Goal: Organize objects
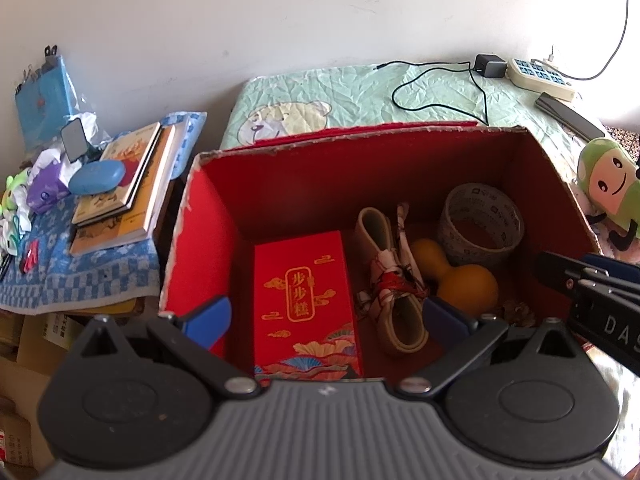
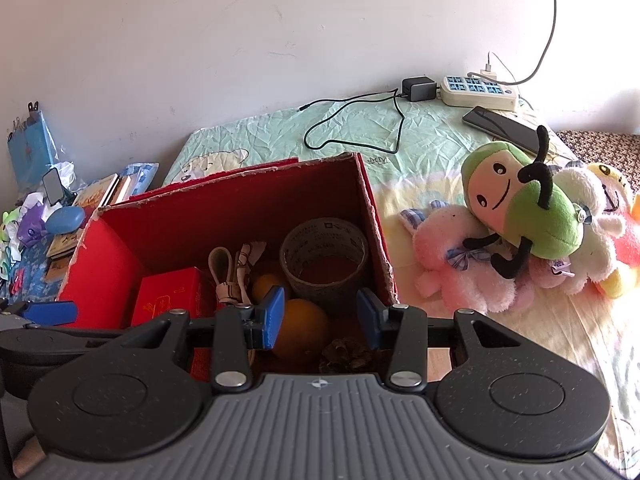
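Plush toys right of red box, books left; both hand-held grippers spread, empty.

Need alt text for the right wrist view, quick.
Open right gripper hovers over a red box holding a tape roll, orange gourd, pine cone and red carton. Plush toys lie on the bed to the right.

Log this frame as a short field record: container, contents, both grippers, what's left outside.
container: red cardboard box, open top, on the bed
contents: red gift box, tape roll, orange gourd, strap bundle, pine cone
left gripper: open, empty, above box
right gripper: open, empty, above box
outside: green plush with other plush toys on the bed; books on side table
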The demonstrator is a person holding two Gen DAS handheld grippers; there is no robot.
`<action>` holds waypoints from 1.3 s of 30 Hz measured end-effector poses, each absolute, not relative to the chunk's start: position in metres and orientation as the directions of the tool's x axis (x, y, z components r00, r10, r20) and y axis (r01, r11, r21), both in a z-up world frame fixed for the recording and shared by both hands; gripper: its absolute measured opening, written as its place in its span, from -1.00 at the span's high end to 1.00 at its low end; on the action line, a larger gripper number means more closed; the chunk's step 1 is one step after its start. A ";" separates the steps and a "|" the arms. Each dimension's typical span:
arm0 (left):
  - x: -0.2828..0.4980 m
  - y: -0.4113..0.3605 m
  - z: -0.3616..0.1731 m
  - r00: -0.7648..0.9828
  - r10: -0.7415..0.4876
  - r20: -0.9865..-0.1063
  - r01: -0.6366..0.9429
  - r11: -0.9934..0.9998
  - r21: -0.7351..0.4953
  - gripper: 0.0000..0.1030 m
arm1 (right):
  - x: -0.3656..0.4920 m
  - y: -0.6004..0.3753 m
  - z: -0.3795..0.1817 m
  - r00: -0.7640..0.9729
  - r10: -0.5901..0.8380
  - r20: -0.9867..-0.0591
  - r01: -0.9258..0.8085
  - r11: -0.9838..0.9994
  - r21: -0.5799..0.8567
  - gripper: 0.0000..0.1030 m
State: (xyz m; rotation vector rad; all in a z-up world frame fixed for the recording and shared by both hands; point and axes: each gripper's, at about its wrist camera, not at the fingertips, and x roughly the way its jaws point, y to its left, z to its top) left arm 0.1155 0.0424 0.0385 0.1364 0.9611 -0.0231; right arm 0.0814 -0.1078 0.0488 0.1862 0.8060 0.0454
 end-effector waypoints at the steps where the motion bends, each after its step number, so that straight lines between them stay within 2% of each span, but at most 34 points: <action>1: 0.116 0.042 0.038 0.573 0.042 -0.818 0.081 0.991 0.108 -0.98 | 0.082 -0.108 0.048 0.690 0.113 -0.715 0.031 0.982 0.185 0.14; 39: 0.124 0.041 0.026 0.536 0.047 -0.843 0.084 0.991 0.108 -0.98 | 0.087 -0.109 0.039 0.671 0.117 -0.733 0.030 0.983 0.184 0.15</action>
